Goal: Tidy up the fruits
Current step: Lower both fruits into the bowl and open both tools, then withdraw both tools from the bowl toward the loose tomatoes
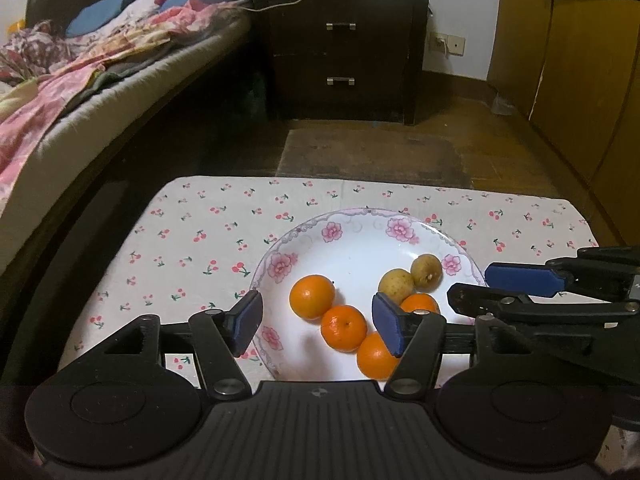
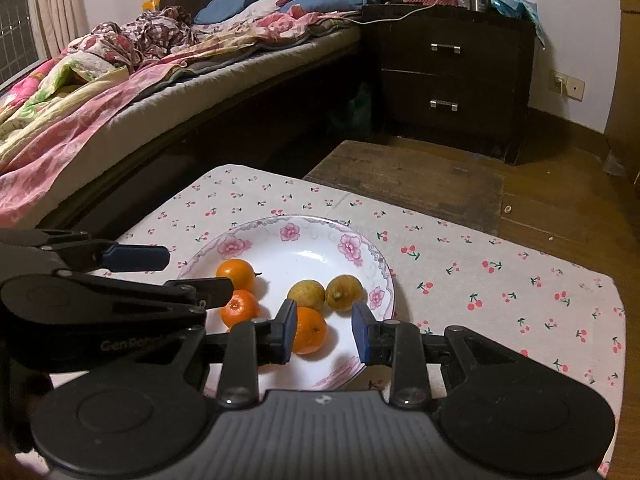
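A white plate with a pink flower rim (image 1: 280, 264) (image 2: 288, 232) stands on the cherry-print cloth. It holds several oranges, one of them (image 1: 312, 296) (image 2: 236, 274) nearest the left rim. Two yellow-brown fruits (image 1: 396, 286) (image 2: 306, 294) lie side by side toward the right. My left gripper (image 1: 318, 326) (image 2: 200, 272) hangs open over the plate's near left part, with oranges below the gap and its pads touching none. My right gripper (image 2: 325, 332) (image 1: 468, 282) is over the near right part with a narrow bare gap. One orange (image 2: 310, 334) lies just beyond its left pad.
The cherry-print cloth (image 1: 192, 240) covers a small table with edges close all round. A bed with heaped bedding (image 1: 80, 80) runs along the left. A dark nightstand (image 1: 340, 52) stands behind, and a worn wooden board (image 1: 368, 156) lies on the floor beyond the table.
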The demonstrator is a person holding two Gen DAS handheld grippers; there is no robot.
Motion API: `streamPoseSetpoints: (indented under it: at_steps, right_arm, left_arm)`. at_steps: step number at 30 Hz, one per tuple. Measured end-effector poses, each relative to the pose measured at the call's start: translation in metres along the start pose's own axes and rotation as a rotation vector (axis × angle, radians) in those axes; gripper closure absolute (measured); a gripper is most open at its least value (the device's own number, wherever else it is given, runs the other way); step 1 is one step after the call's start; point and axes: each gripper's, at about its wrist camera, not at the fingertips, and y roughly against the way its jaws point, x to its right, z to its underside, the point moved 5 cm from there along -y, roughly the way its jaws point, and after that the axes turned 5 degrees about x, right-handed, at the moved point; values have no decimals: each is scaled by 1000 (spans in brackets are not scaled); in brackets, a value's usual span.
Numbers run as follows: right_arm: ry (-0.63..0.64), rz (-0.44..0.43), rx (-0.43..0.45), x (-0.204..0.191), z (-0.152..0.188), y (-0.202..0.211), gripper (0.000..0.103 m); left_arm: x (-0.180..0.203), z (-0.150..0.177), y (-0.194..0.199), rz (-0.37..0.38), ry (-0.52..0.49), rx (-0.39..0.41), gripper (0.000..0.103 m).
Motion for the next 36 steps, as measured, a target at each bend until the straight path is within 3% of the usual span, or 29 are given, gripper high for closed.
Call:
streamPoseSetpoints:
  at_steps: [36]
  right_arm:
    - [7, 9, -12, -31, 14, 32, 68]
  left_arm:
    - [-12, 21, 36, -16, 10, -1, 35]
